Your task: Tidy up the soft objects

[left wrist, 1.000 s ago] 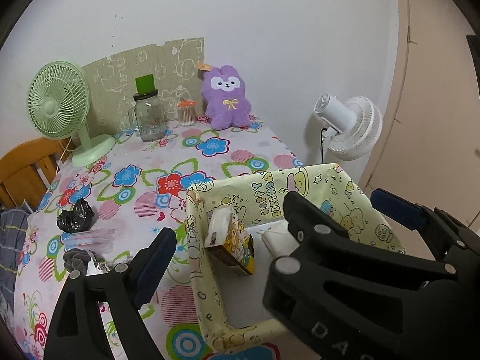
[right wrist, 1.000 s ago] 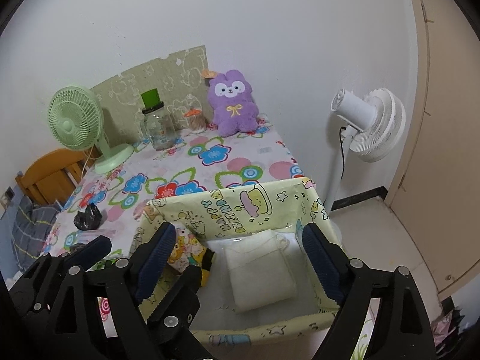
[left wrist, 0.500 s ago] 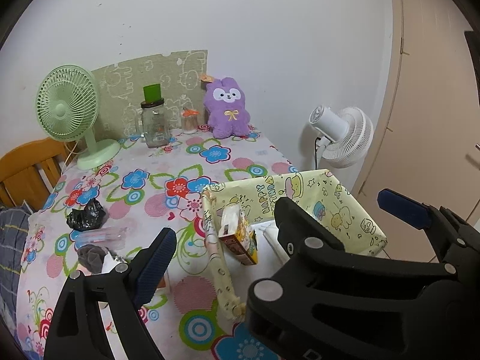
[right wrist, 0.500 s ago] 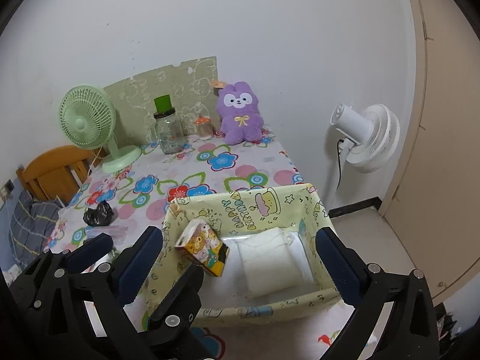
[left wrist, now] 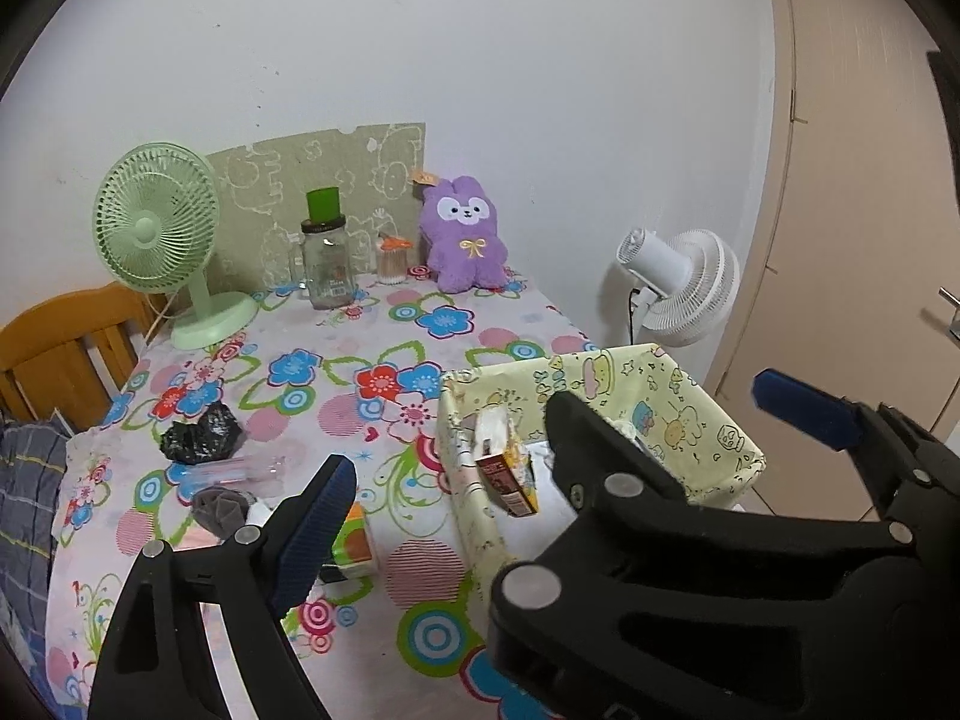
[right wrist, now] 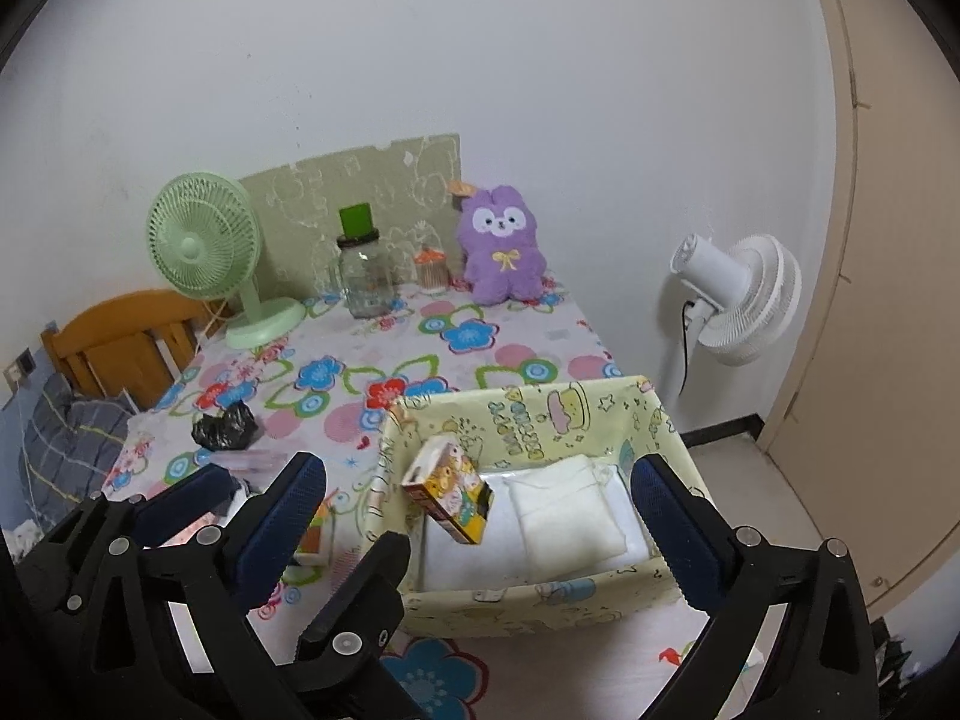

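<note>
I am in a room of a home. Before me stands a table with a flowered cloth (right wrist: 480, 348), and on it a purple plush rabbit (right wrist: 503, 252) and a small green fan (right wrist: 207, 252). A wooden chair (right wrist: 120, 336) and a white standing fan (right wrist: 744, 300) are beside the table.

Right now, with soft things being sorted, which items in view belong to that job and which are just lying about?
Part of the job:
- yellow fabric bin
- white folded cloth inside it
- tissue pack inside it
- purple plush rabbit
- grey cloth wad

Just lying about:
- green desk fan
- glass jar
- white floor fan
- black crumpled bag
</note>
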